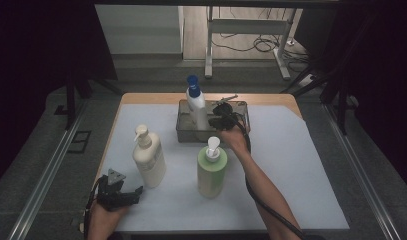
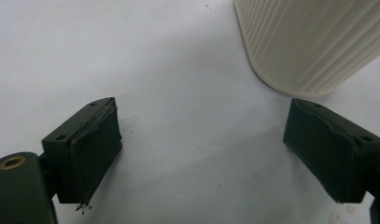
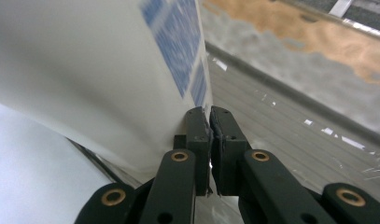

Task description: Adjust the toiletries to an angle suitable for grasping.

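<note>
A white bottle with a blue cap (image 1: 197, 107) stands upright in a grey tray (image 1: 183, 131) at the back of the table. My right gripper (image 1: 220, 116) reaches into the tray just right of that bottle. In the right gripper view its jaws (image 3: 210, 116) are shut pad to pad with nothing between them, right beside the bottle's white side (image 3: 94, 70). My left gripper (image 1: 133, 192) rests near the front left of the mat. Its jaws (image 2: 201, 144) stand wide open and hold nothing, just short of a ribbed cream pump bottle (image 2: 309, 42).
The cream pump bottle (image 1: 149, 159) stands left of centre and a green pump bottle (image 1: 211, 170) stands in the middle, just in front of my right forearm. A white mat (image 1: 301, 170) covers the wooden table. The tray's ribbed floor (image 3: 281, 121) lies right of the shut jaws.
</note>
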Motion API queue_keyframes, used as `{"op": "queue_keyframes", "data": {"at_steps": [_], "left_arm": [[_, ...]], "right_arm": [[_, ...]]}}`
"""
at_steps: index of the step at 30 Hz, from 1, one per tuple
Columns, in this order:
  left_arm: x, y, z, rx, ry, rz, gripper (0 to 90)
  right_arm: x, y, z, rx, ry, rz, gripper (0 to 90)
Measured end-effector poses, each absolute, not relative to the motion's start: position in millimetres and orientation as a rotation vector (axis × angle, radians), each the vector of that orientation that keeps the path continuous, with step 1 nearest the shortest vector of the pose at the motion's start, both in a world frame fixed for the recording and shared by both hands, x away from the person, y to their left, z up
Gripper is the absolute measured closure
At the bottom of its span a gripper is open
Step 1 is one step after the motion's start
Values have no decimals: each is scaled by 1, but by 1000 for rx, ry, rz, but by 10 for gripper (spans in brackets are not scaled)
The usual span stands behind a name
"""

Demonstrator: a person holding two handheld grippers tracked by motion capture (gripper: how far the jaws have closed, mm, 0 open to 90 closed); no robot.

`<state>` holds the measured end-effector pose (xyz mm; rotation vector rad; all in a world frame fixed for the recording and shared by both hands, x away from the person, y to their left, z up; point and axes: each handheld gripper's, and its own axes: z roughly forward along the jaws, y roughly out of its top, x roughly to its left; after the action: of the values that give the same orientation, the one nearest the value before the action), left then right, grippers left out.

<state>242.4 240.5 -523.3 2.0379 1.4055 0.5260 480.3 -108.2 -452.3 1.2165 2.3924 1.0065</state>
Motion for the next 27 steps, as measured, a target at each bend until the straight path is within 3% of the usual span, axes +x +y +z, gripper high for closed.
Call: {"op": "queue_keyframes", "data": {"at_steps": [27], "left_arm": [[242,241,-523,2038,1405,526,108]], "right_arm": [[487,-104,-462,1262,2444,937,894]]}}
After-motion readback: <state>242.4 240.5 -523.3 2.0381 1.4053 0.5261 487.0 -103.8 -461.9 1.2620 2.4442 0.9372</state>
